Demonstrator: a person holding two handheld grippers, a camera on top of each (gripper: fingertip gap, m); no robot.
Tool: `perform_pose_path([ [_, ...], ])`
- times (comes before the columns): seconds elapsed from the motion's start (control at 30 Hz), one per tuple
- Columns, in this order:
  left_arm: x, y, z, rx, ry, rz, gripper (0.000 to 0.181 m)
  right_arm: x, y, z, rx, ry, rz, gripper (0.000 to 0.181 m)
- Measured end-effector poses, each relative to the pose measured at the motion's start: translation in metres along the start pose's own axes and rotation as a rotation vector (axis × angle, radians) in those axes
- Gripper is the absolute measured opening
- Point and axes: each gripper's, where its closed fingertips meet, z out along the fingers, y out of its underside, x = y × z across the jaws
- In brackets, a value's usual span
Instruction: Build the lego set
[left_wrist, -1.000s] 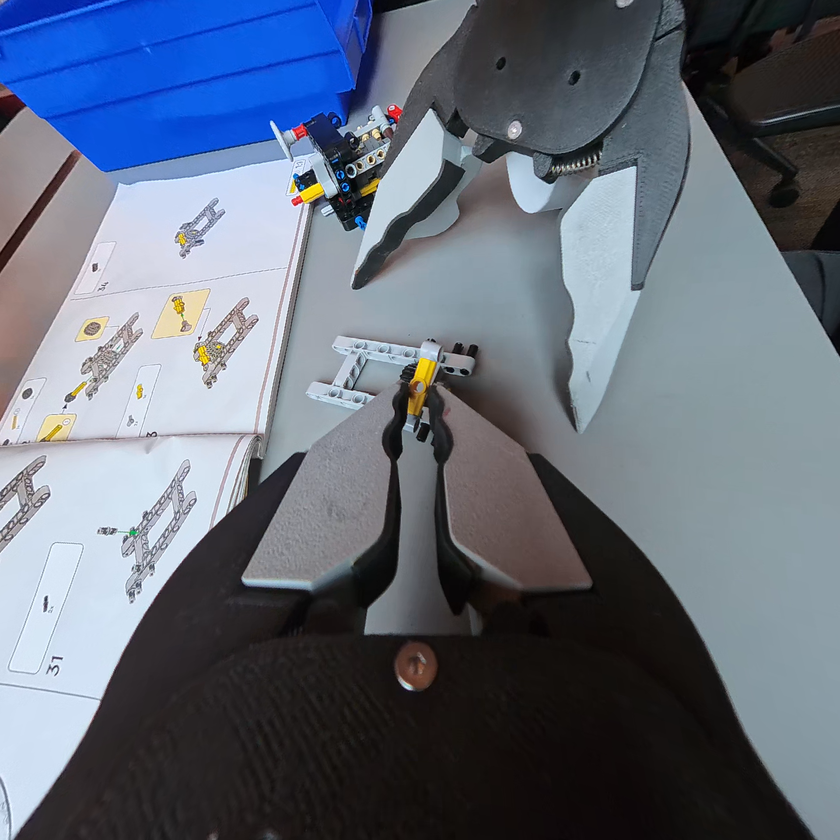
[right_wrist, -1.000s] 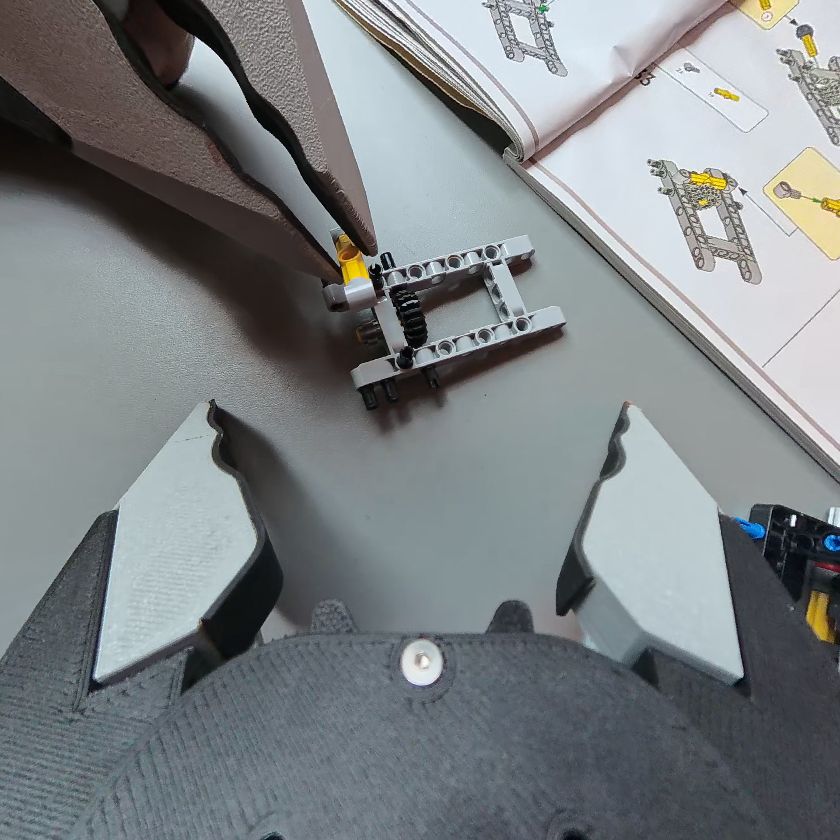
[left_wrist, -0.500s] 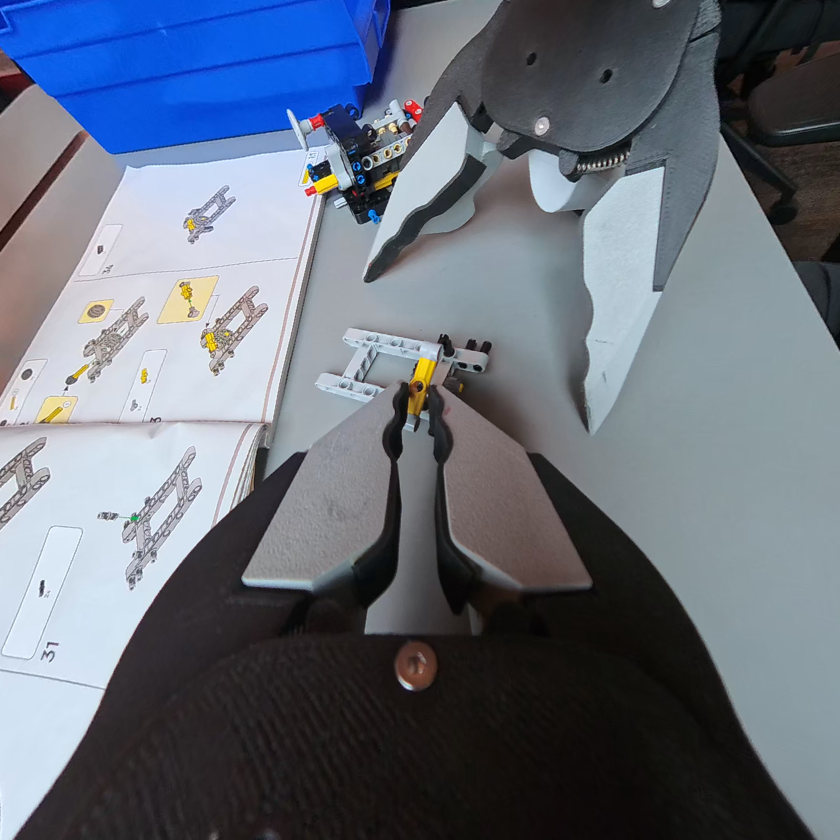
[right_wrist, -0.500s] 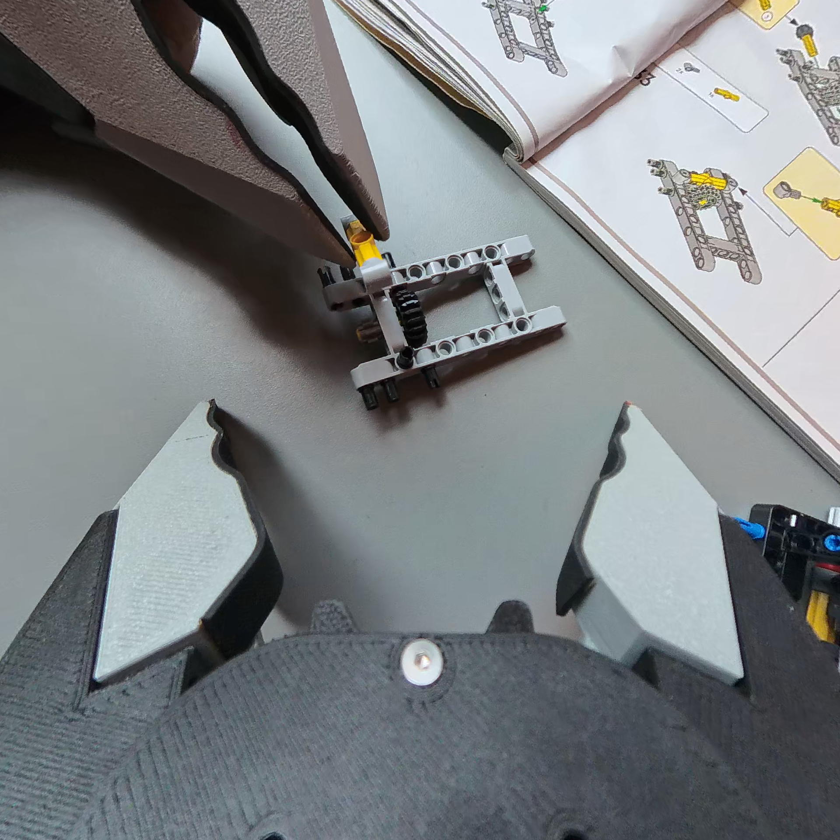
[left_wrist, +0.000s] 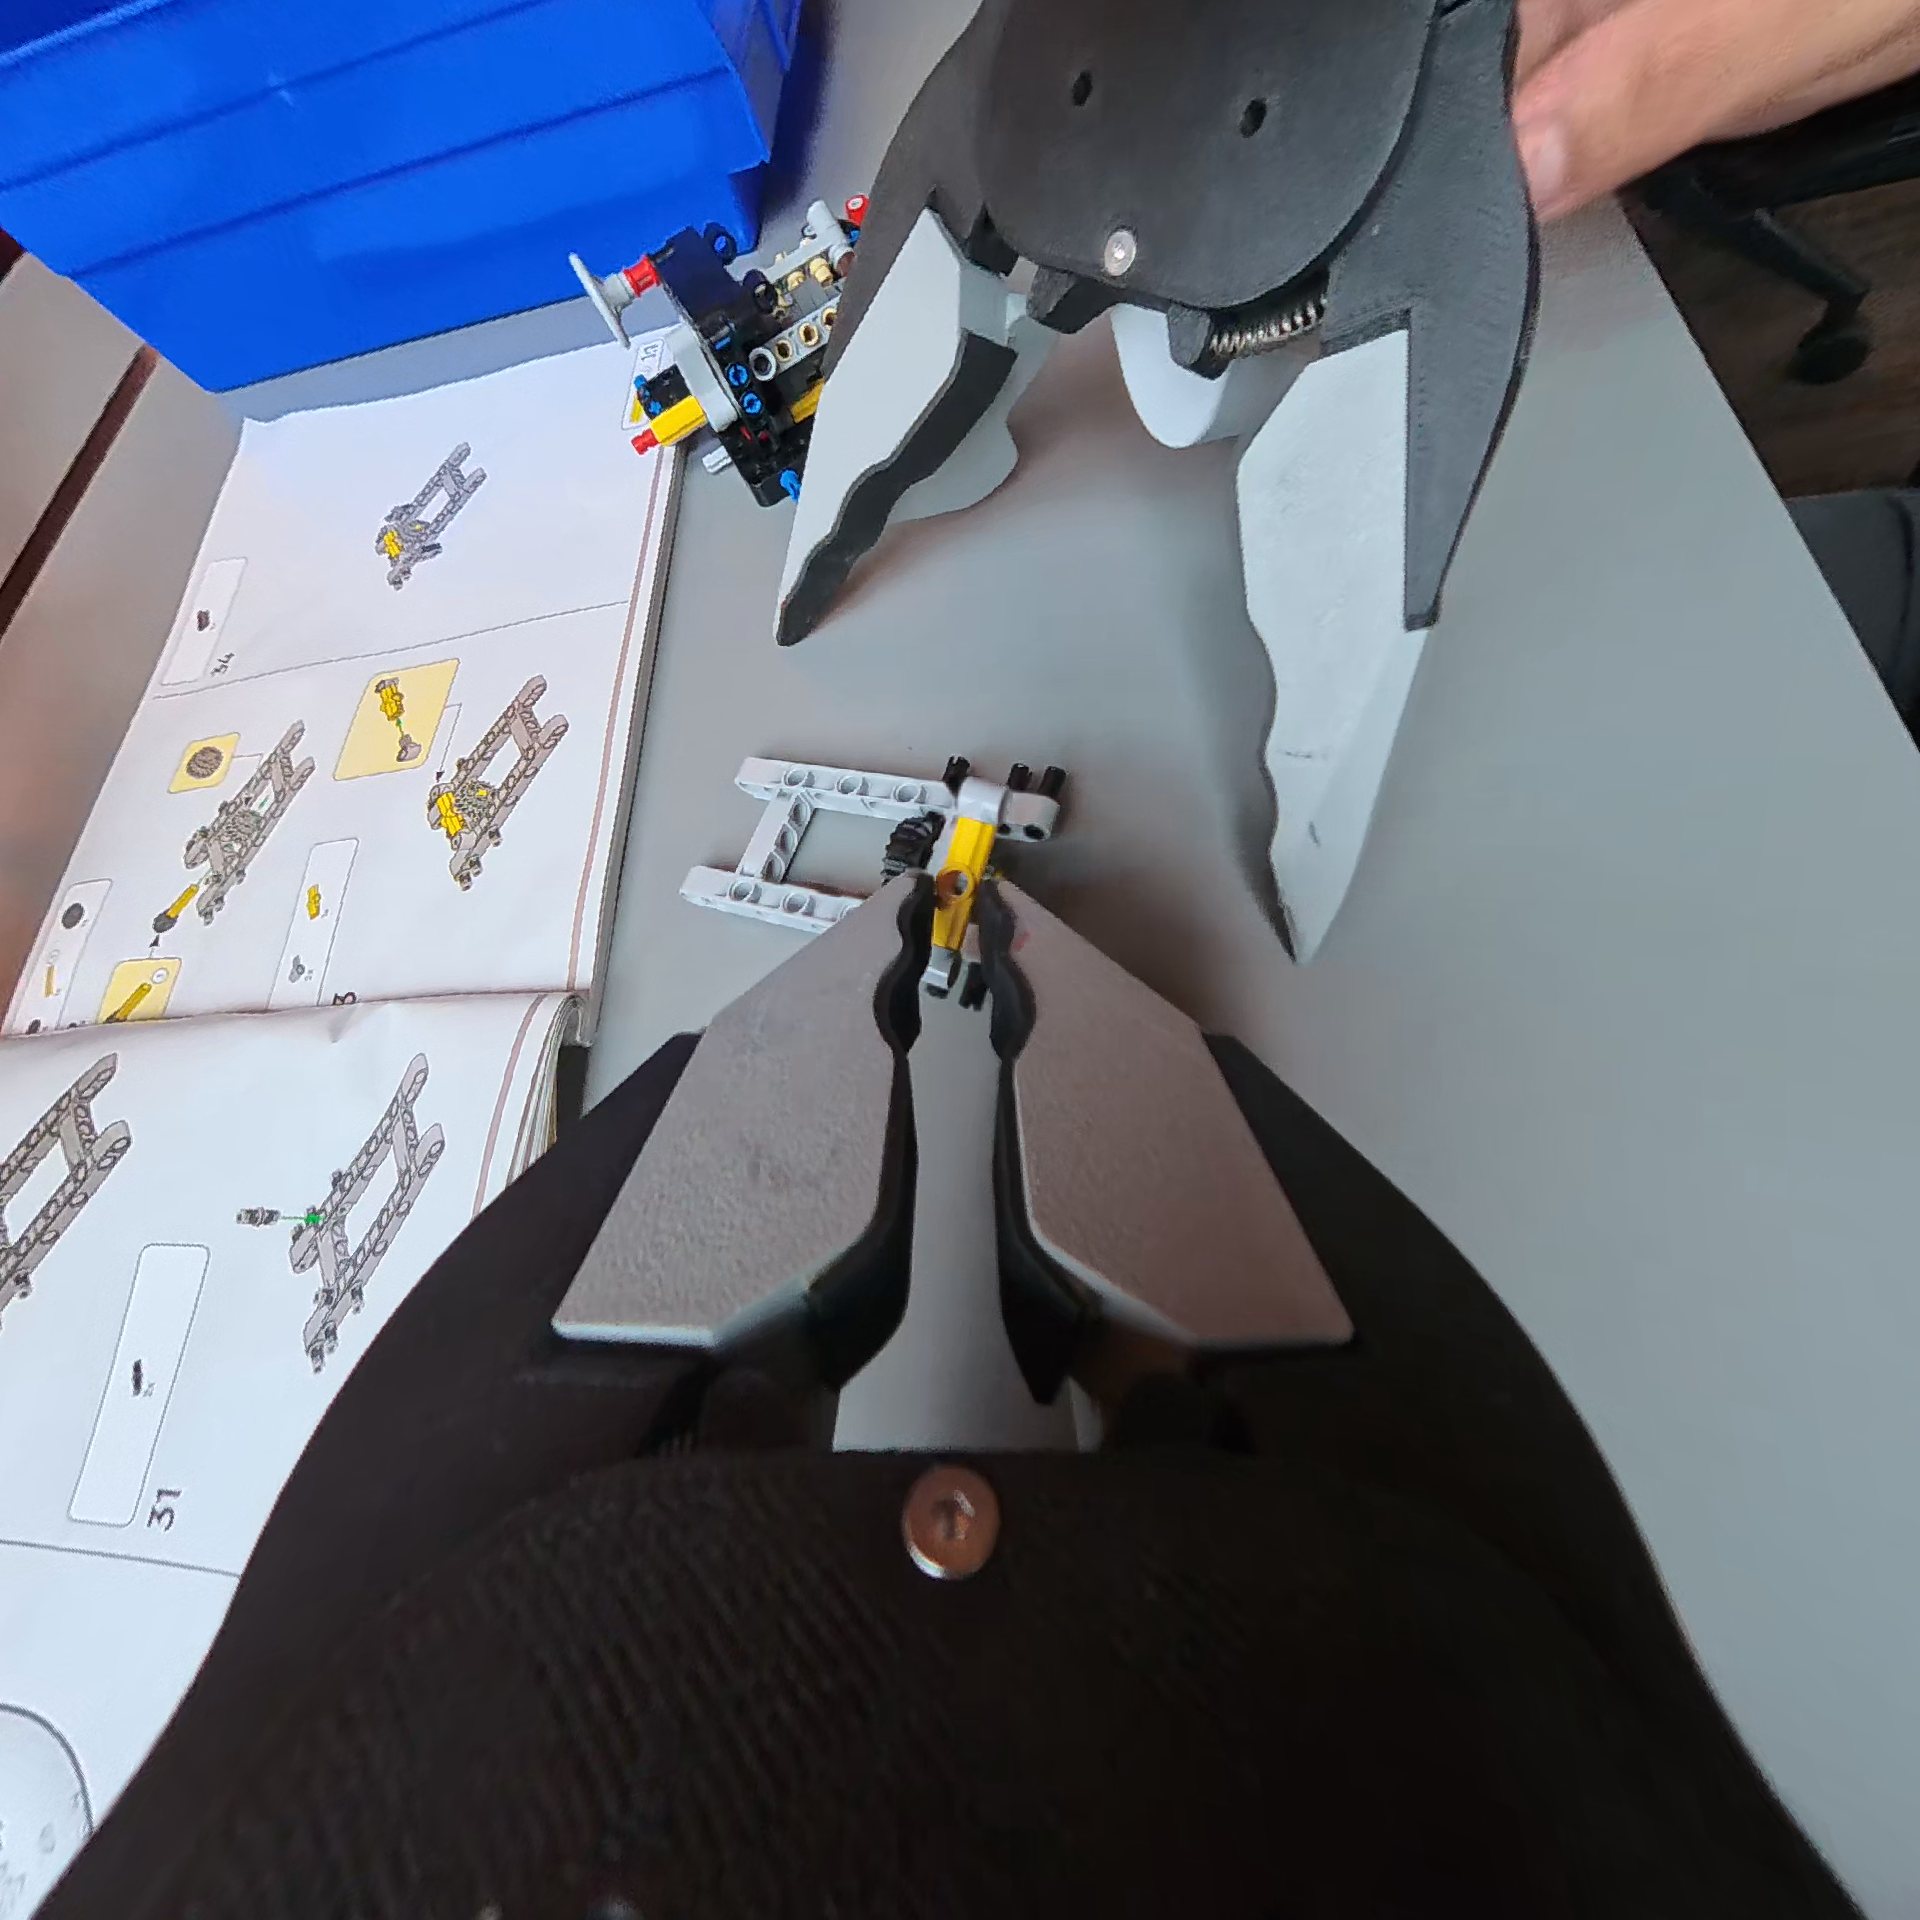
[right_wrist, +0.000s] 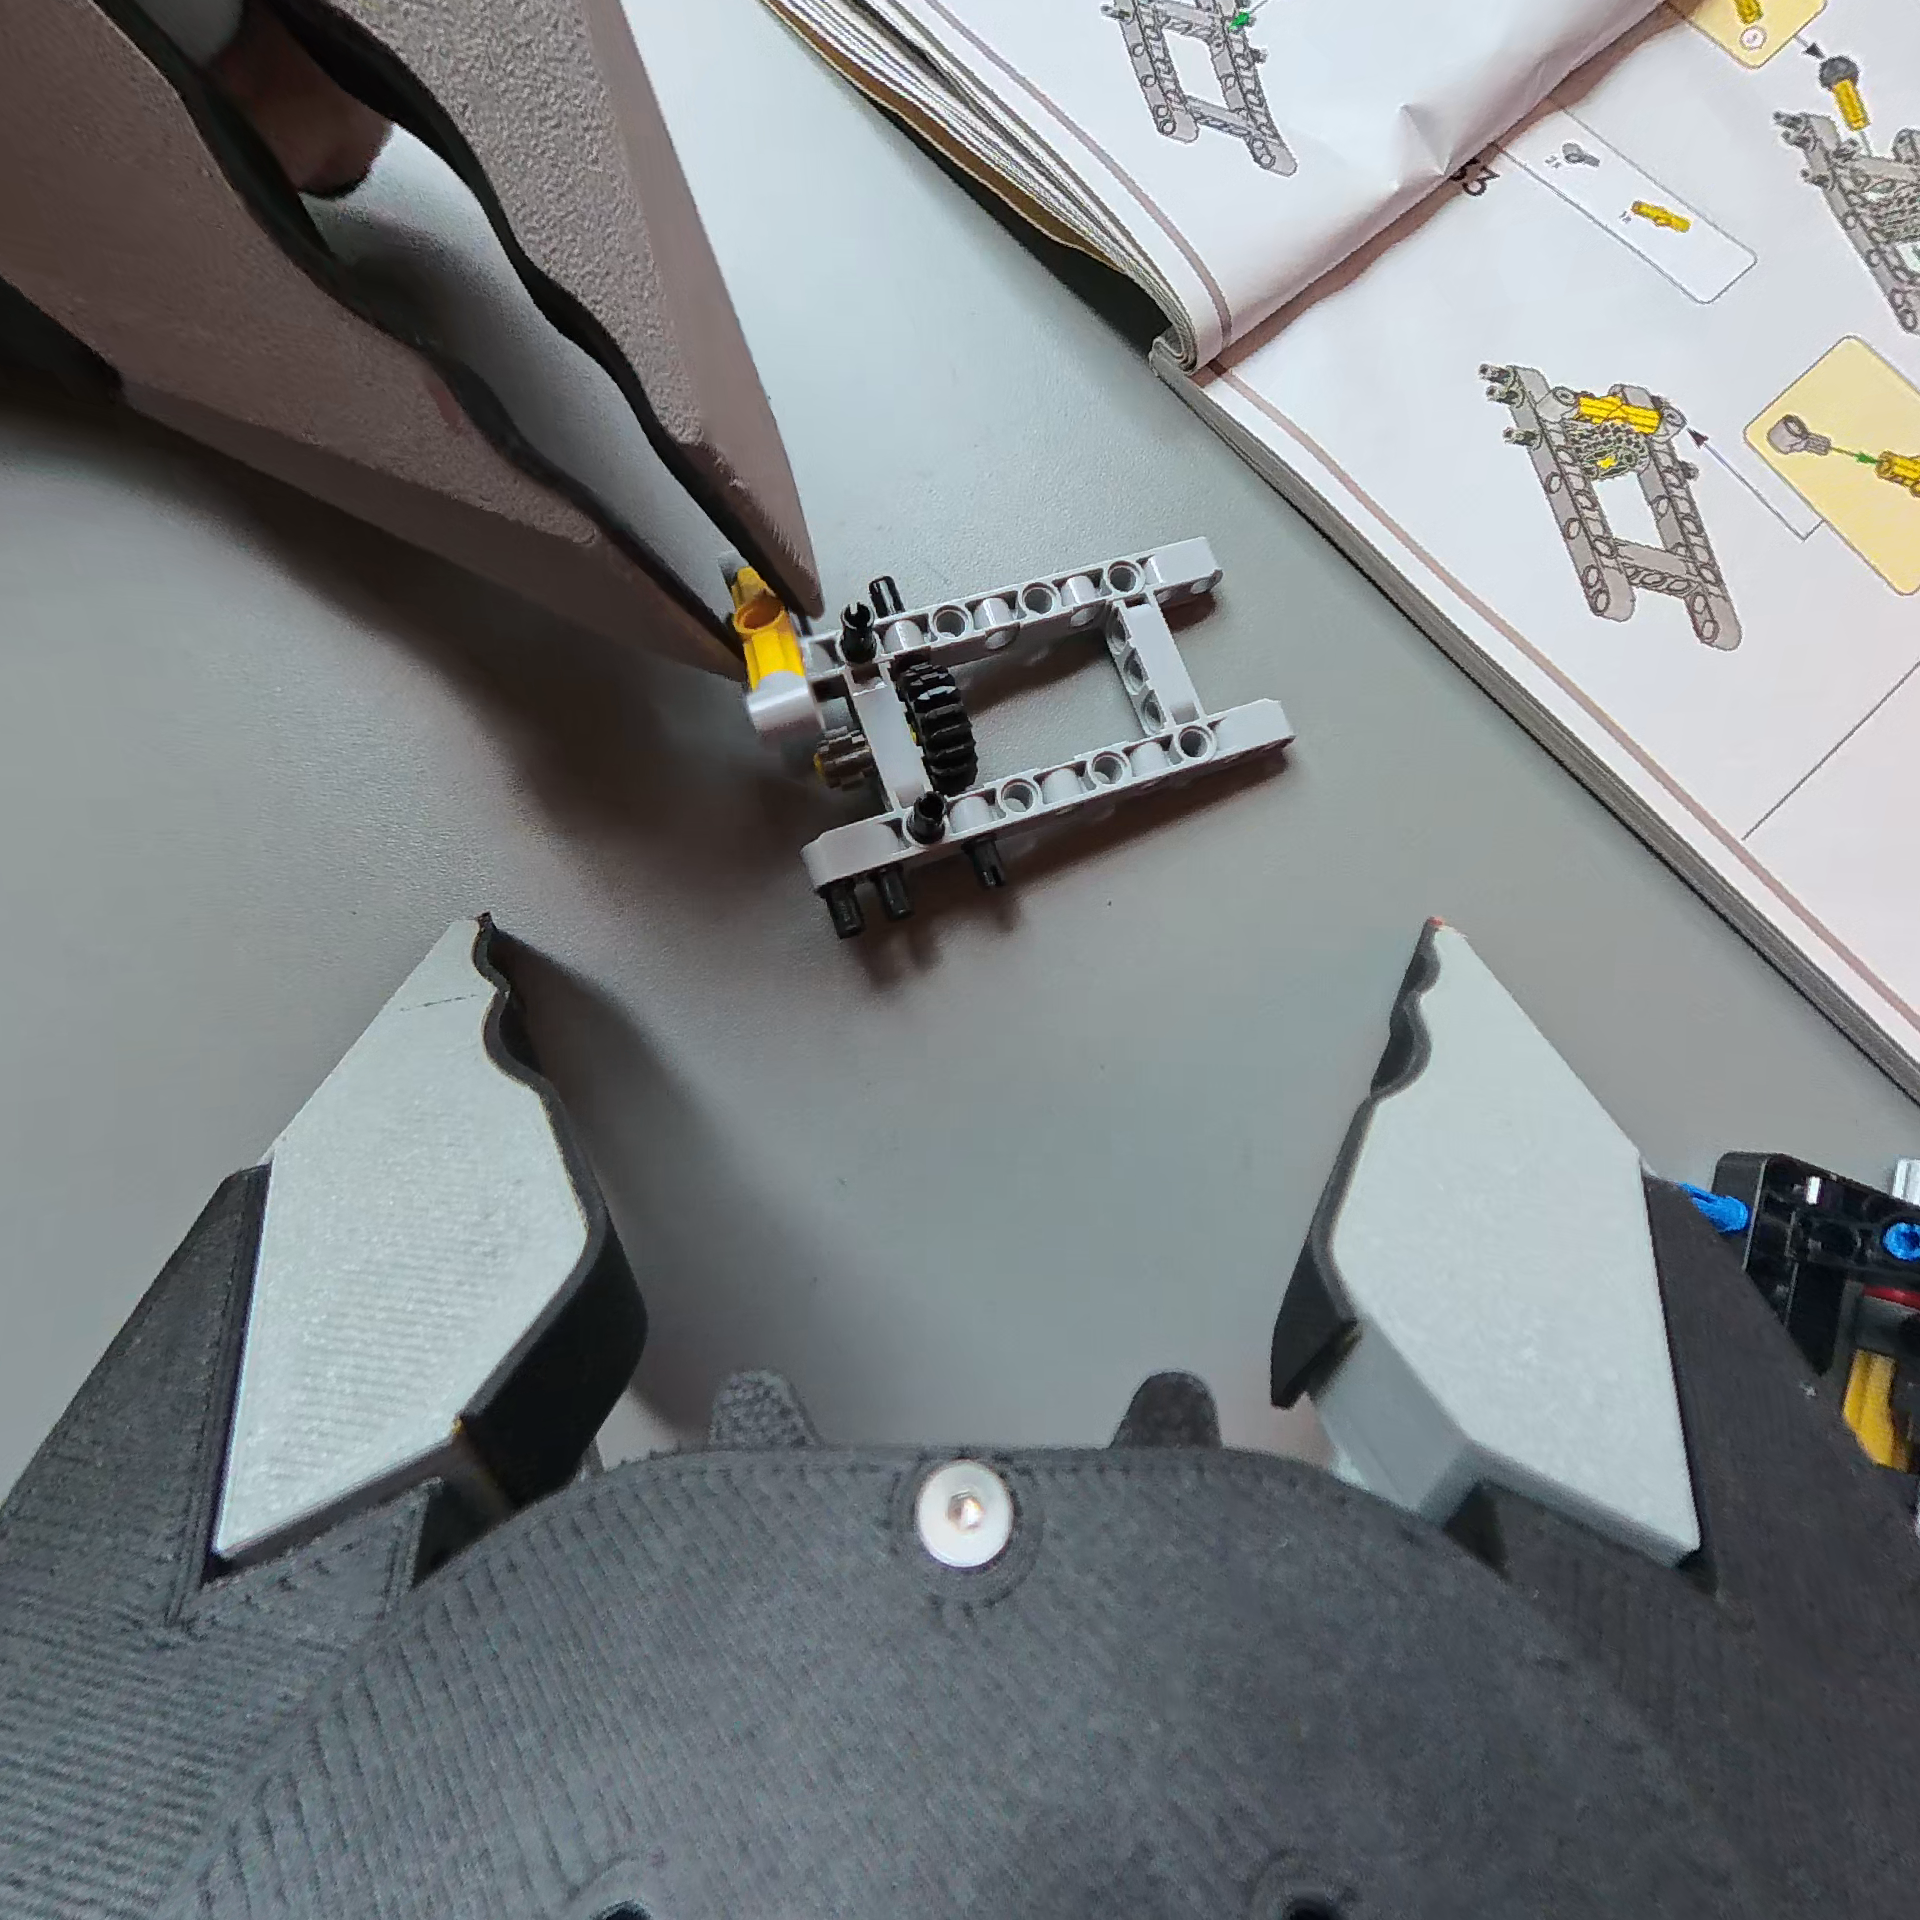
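A grey beam frame (left_wrist: 821, 831) with a black gear (right_wrist: 938, 724) and black pins lies flat on the grey table (left_wrist: 1558, 1039). My left gripper (left_wrist: 951, 904) is shut on a yellow connector piece (left_wrist: 961, 873) with a grey end, held against the frame's near right end. The right wrist view shows the same: the left gripper (right_wrist: 774, 634) pinches the yellow piece (right_wrist: 767, 639) at the left end of the frame (right_wrist: 1039, 717). My right gripper (right_wrist: 956, 925) is open and empty, hovering just short of the frame; it also shows in the left wrist view (left_wrist: 1044, 784).
An open instruction booklet (left_wrist: 312, 831) lies left of the frame and also shows in the right wrist view (right_wrist: 1558, 312). A partly built multicoloured model (left_wrist: 748, 353) stands behind it, beside a blue bin (left_wrist: 364, 156). A hand (left_wrist: 1662, 83) holds the right gripper. The table edge runs along the right. The tips of one gripper are about 5 cm away from the tips of the other.
My left gripper has moved the yellow piece in against the end of the frame. The frame and the right gripper have stayed put.
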Motion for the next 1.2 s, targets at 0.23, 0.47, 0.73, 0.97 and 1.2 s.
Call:
perform_pose_path([
  [0.23, 0.006, -0.003, 0.003, 0.001, 0.018, 0.026, 0.005, 0.003, -0.012, 0.011, 0.002, -0.033, -0.036, 0.157],
  [0.47, -0.006, -0.001, -0.003, -0.001, -0.021, 0.011, 0.006, 0.005, -0.024, 0.021, 0.000, -0.037, -0.040, 0.157],
  [0.73, -0.013, 0.002, -0.005, -0.028, -0.038, -0.057, 0.005, -0.004, -0.048, -0.035, 0.256, -0.011, -0.169, 0.069],
  [0.97, 0.000, 0.003, 0.002, -0.054, 0.065, -0.141, 0.005, -0.018, -0.045, -0.067, 0.301, -0.055, -0.419, 0.067],
  [1.2, 0.008, 0.005, 0.003, -0.125, 0.156, -0.302, 0.005, -0.030, -0.044, -0.058, 0.233, 0.002, -0.819, 0.017],
])
